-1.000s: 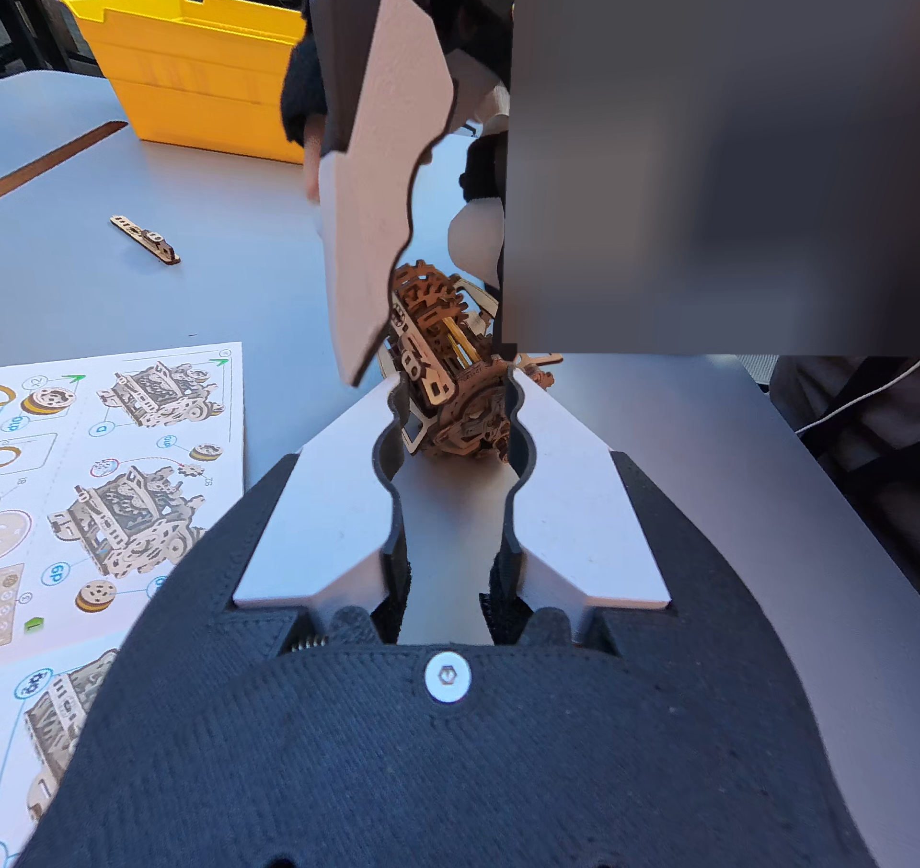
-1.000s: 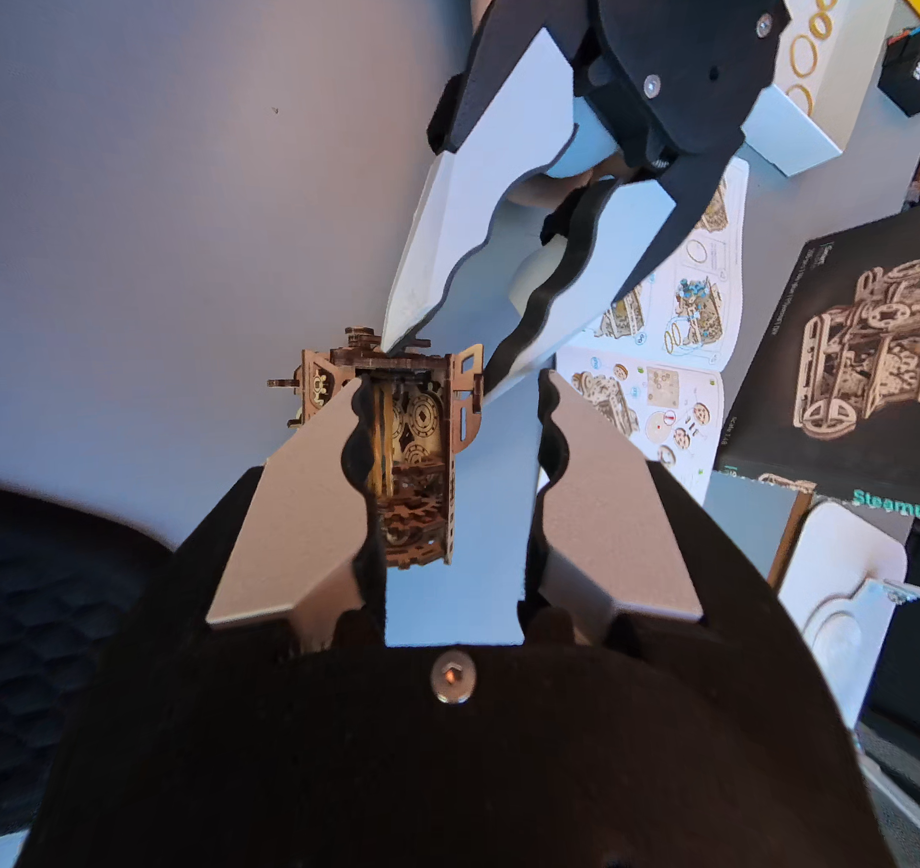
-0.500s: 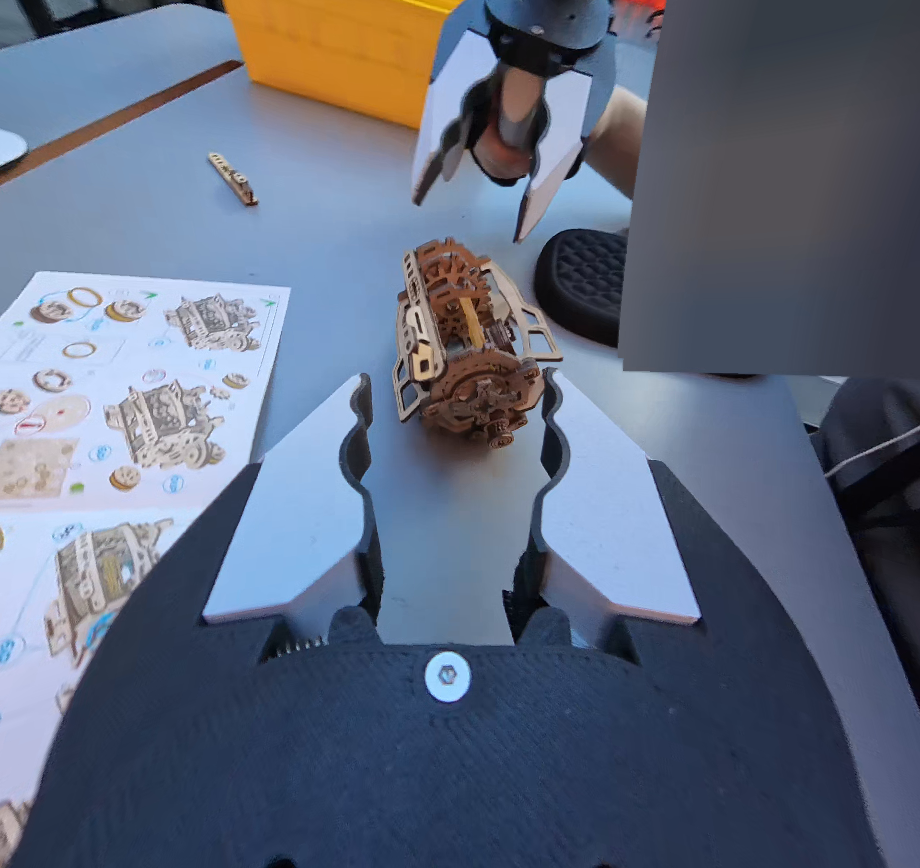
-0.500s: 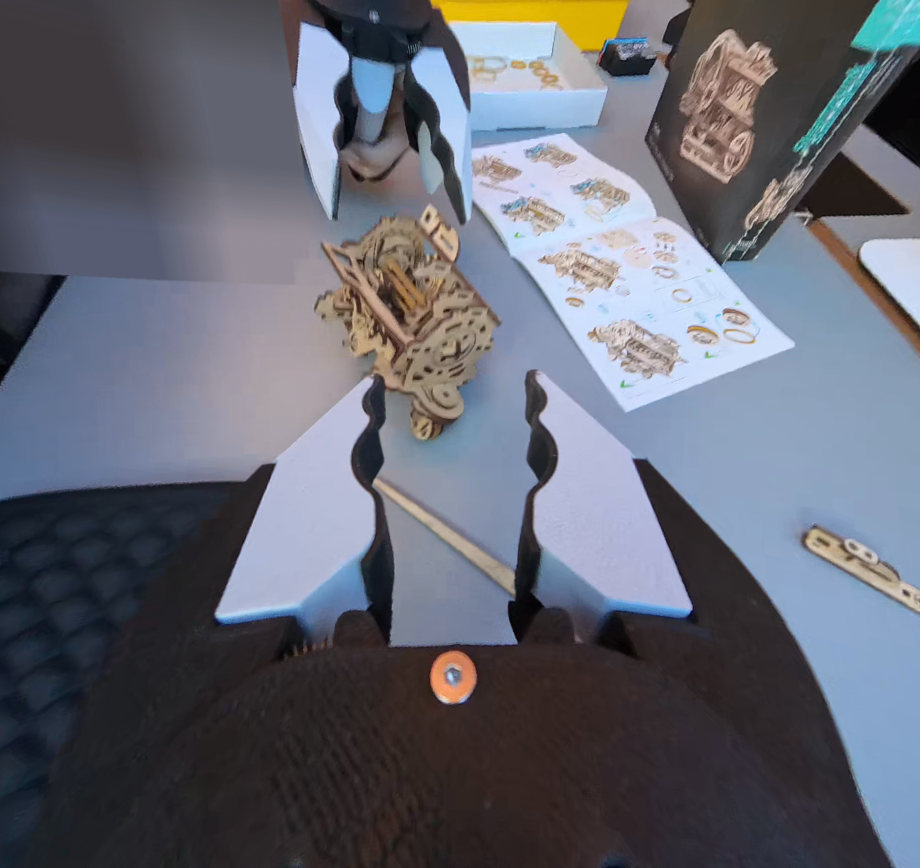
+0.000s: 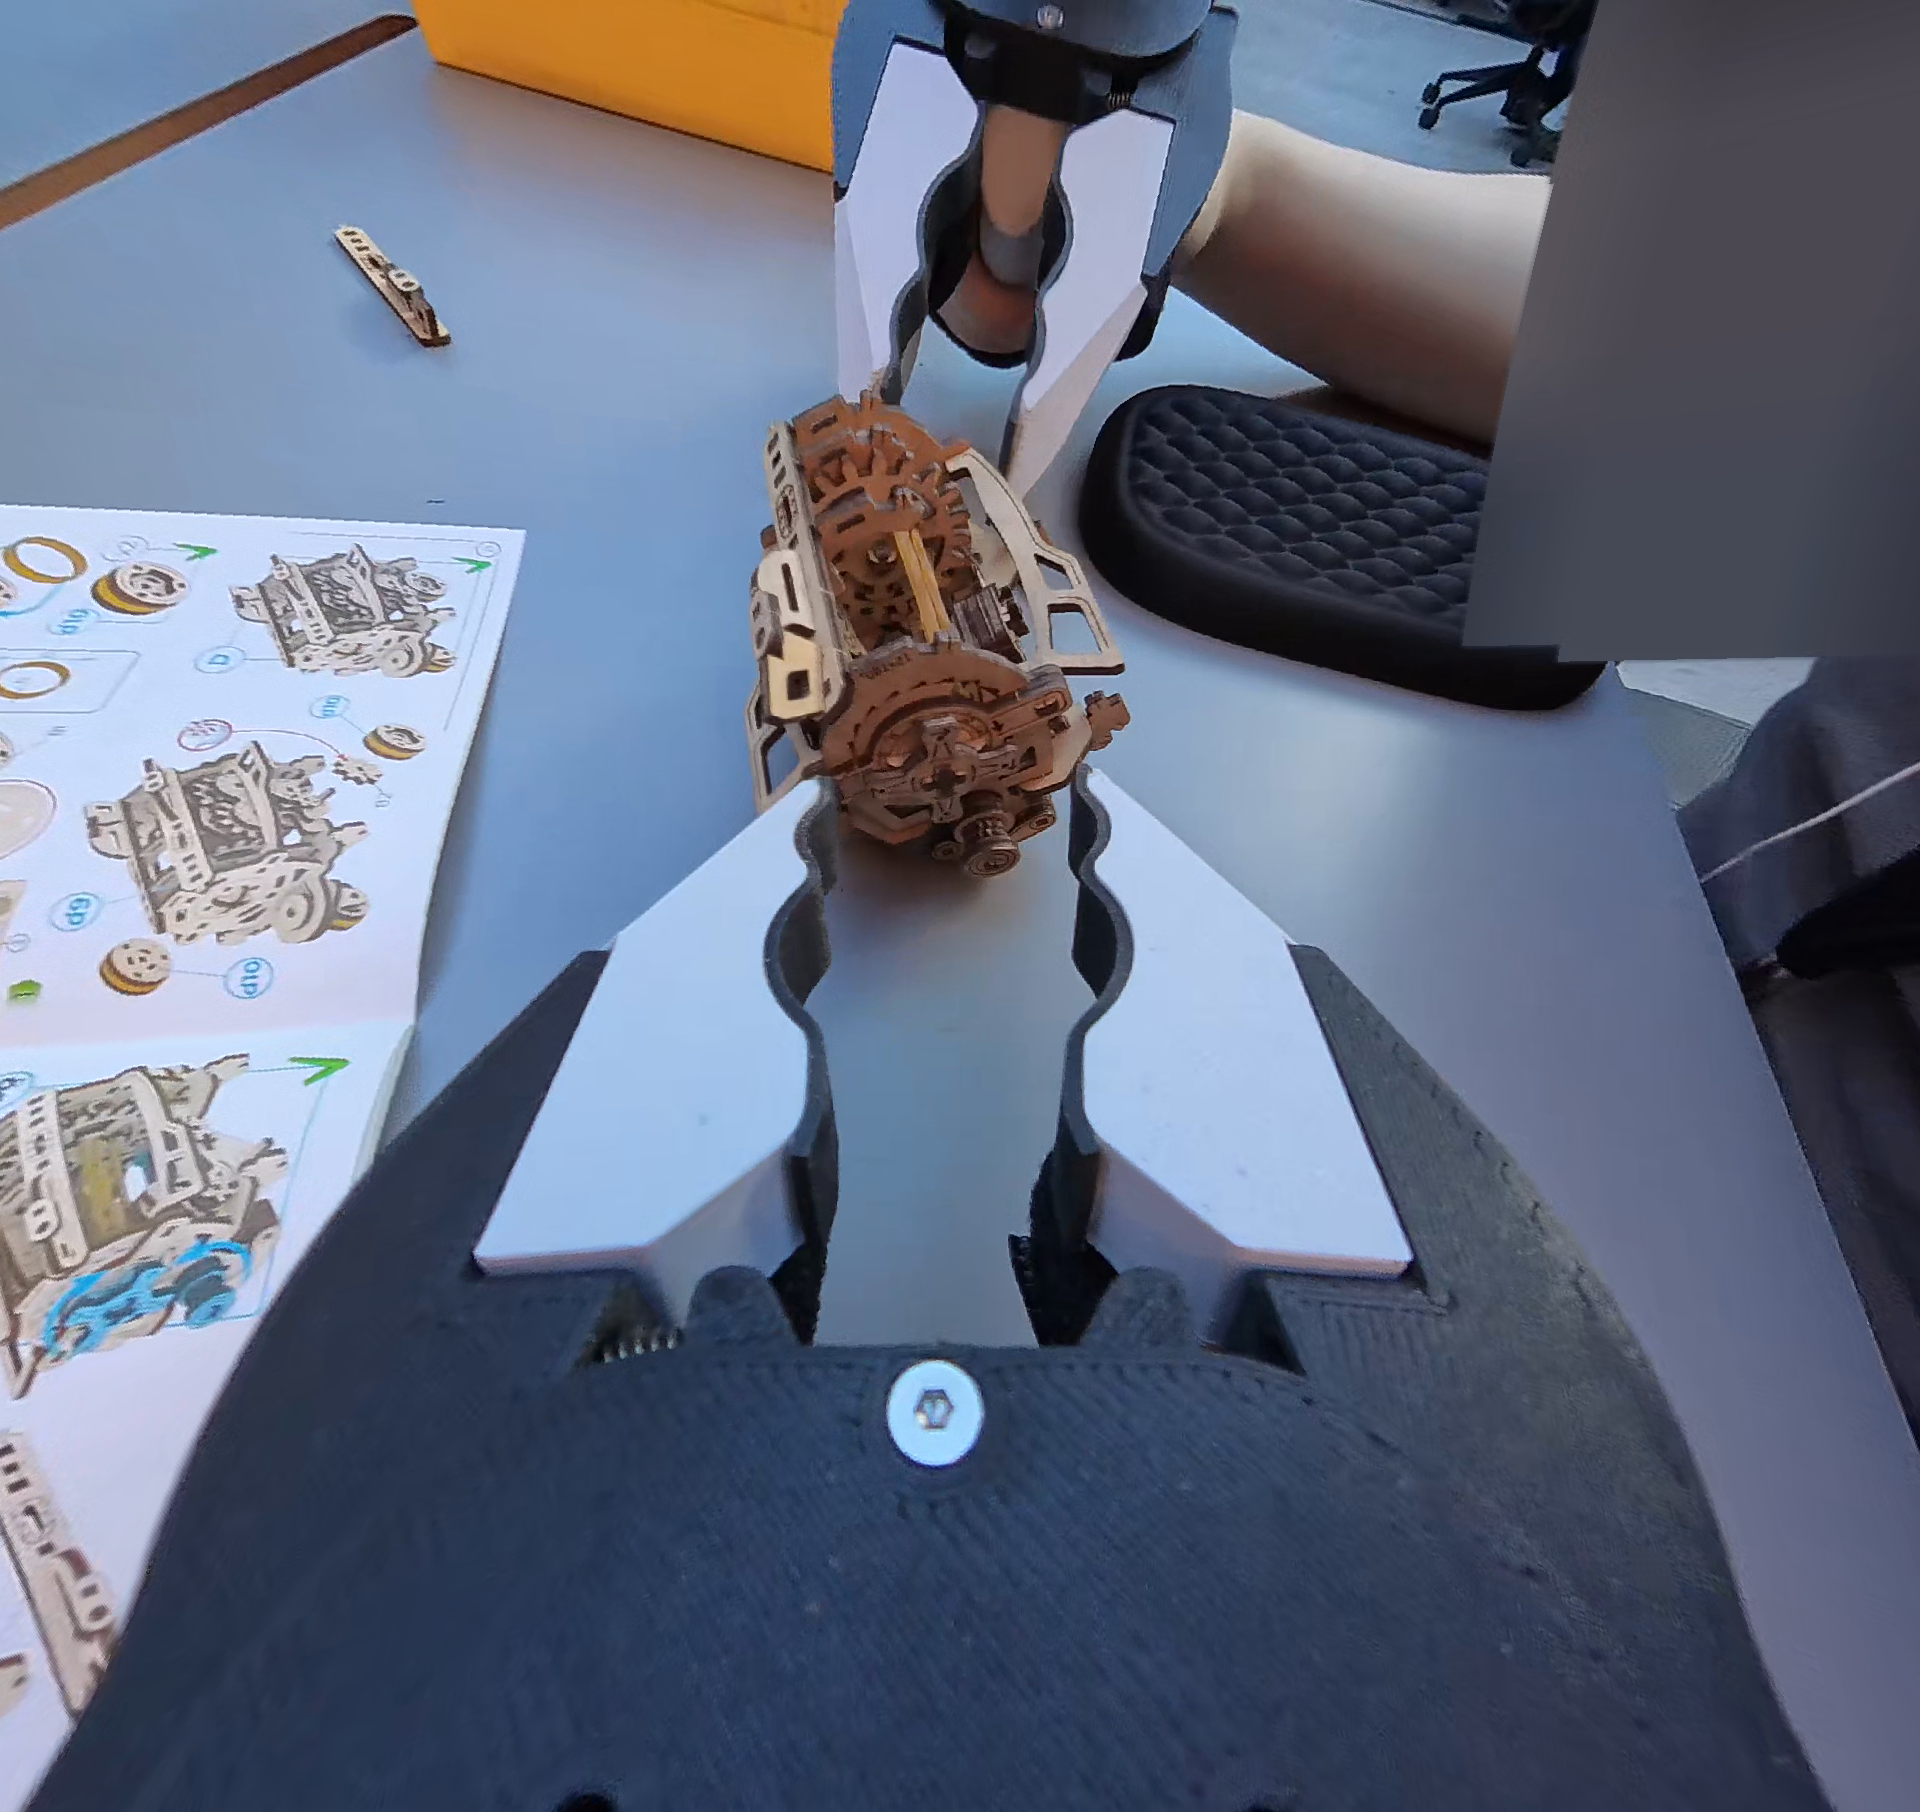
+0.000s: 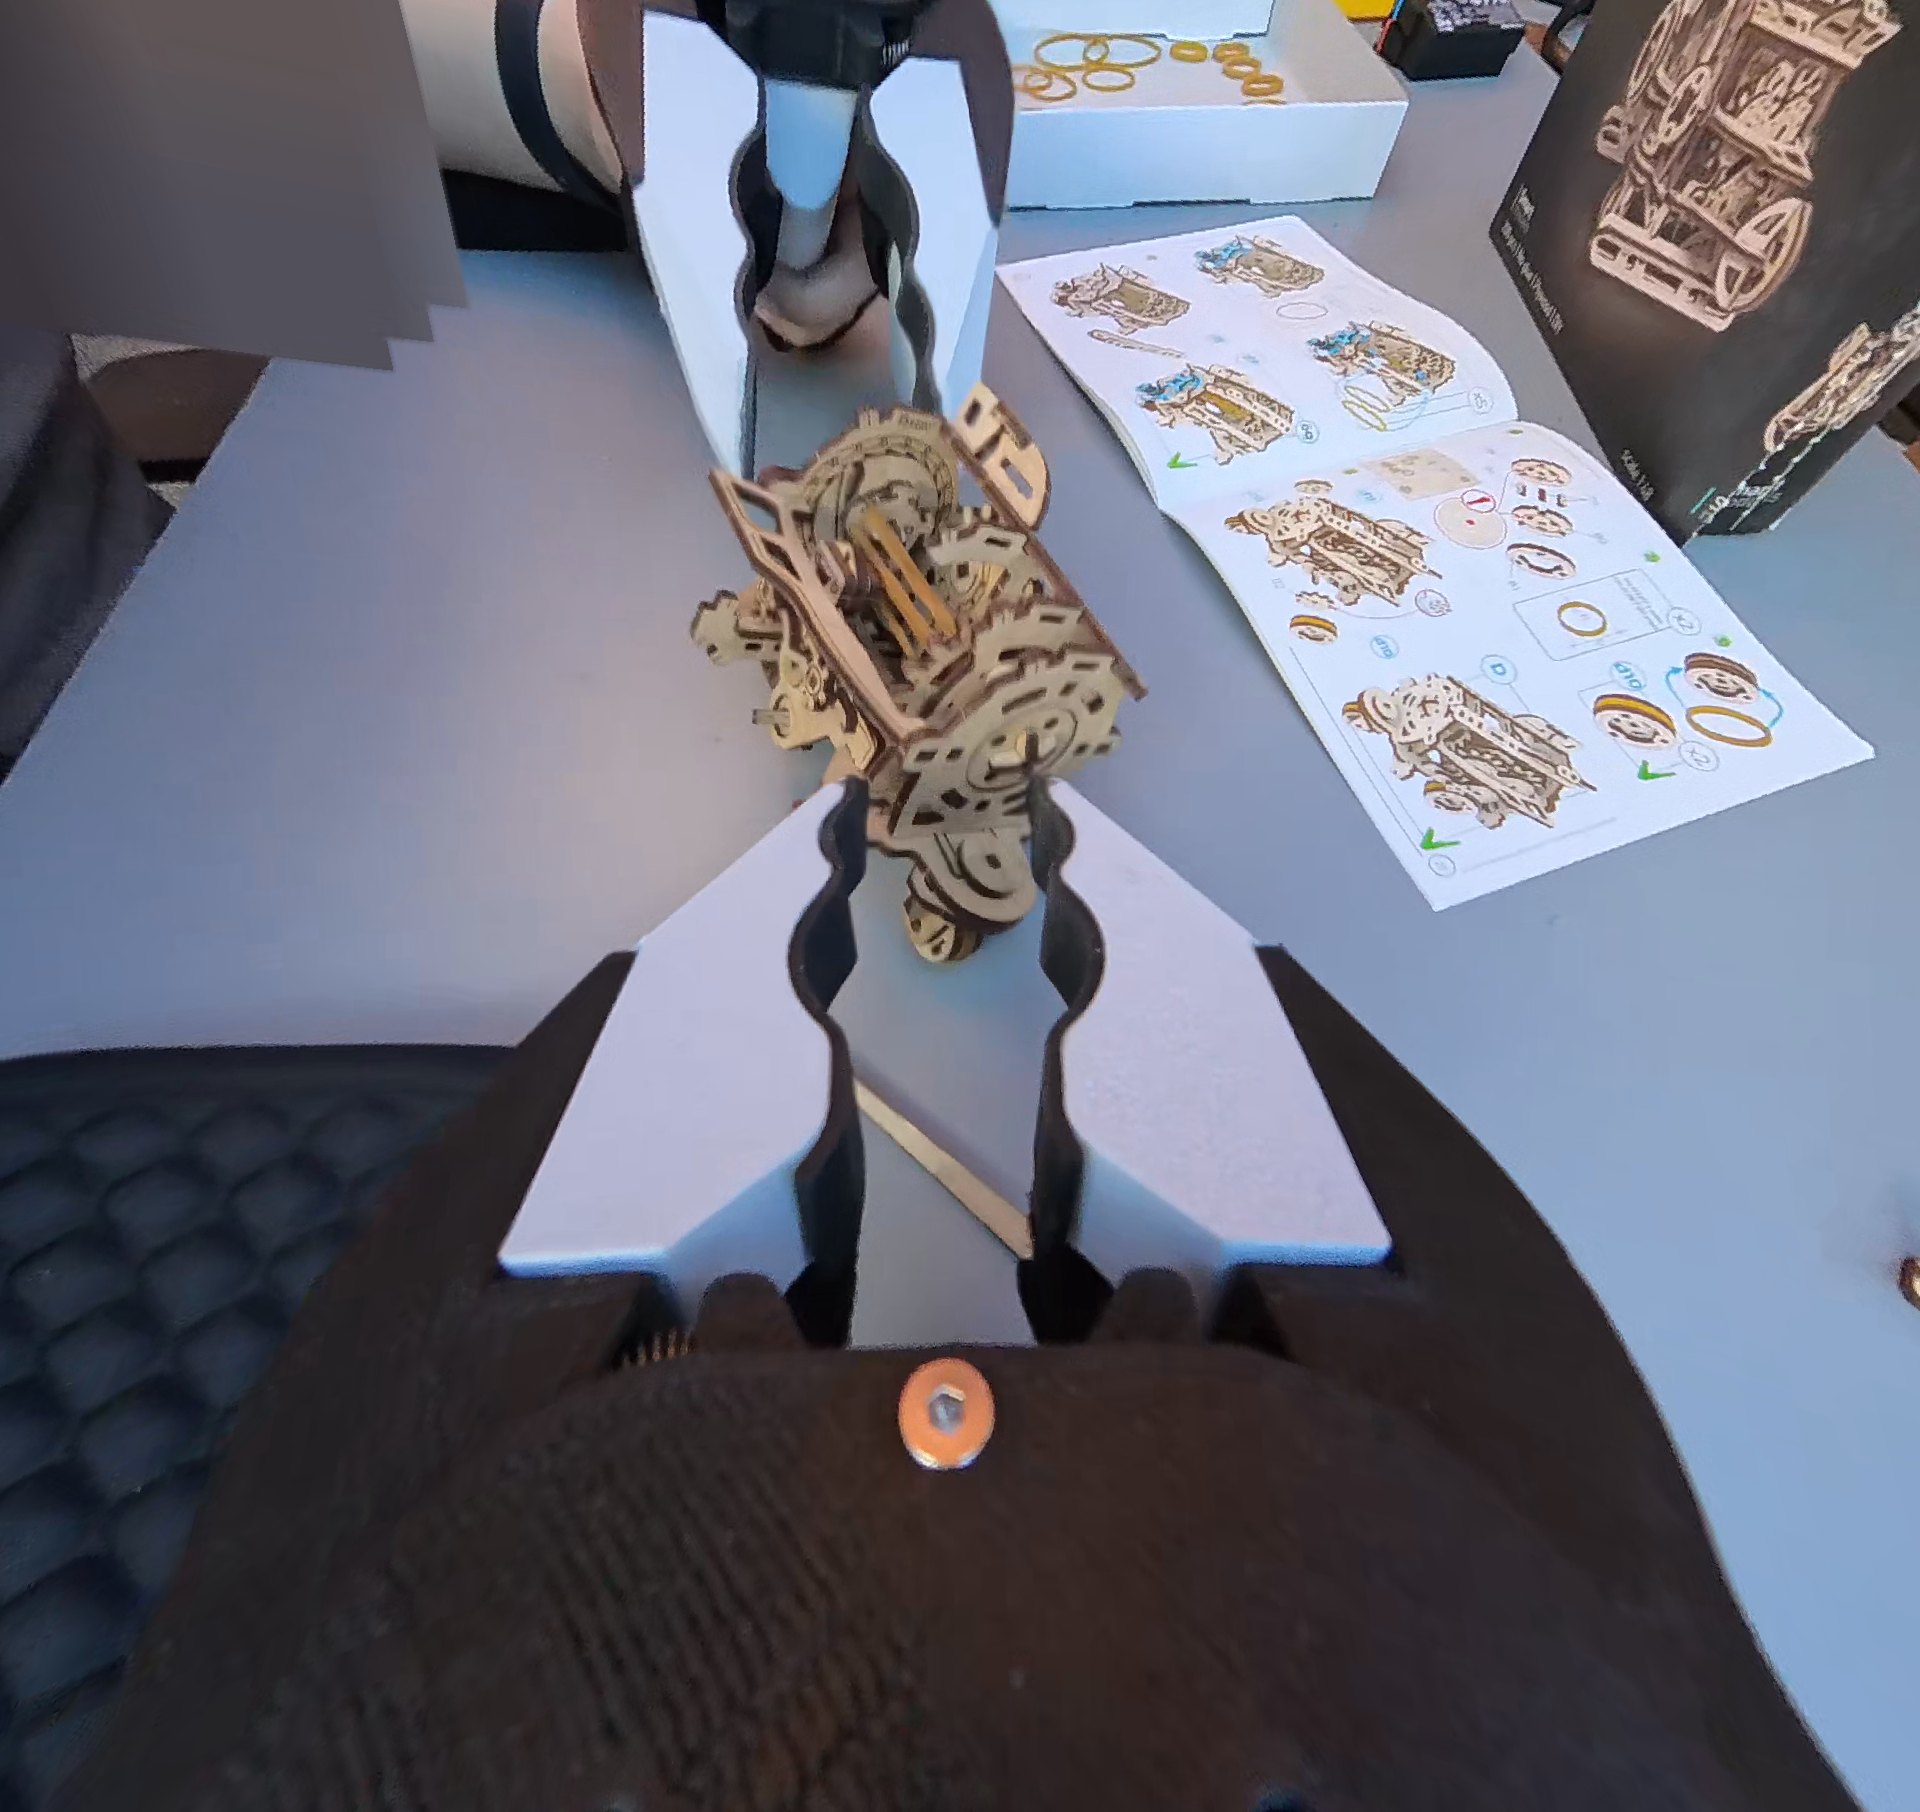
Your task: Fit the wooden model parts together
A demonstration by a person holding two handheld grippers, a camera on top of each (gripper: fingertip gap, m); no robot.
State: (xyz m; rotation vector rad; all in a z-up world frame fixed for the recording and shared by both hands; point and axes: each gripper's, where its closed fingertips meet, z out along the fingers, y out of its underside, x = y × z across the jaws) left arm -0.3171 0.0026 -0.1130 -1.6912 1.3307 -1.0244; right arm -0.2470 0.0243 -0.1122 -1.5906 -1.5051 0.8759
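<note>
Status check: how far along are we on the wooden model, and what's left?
Done: the wooden model looks largely built, gears and rubber band fitted, and lies on the table. In hand: both grippers straddle its ends. The left gripper shows a gap on one side; the right gripper may be touching it, unclear. Left: a loose wooden strip and rubber rings in the white box lie unfitted.

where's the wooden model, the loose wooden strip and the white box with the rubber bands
wooden model (image 5: pixel 914 640), left wrist view, on its geared middle
loose wooden strip (image 5: pixel 393 285), left wrist view, mid-length
white box (image 6: pixel 1205 157), right wrist view, on its front wall
</note>
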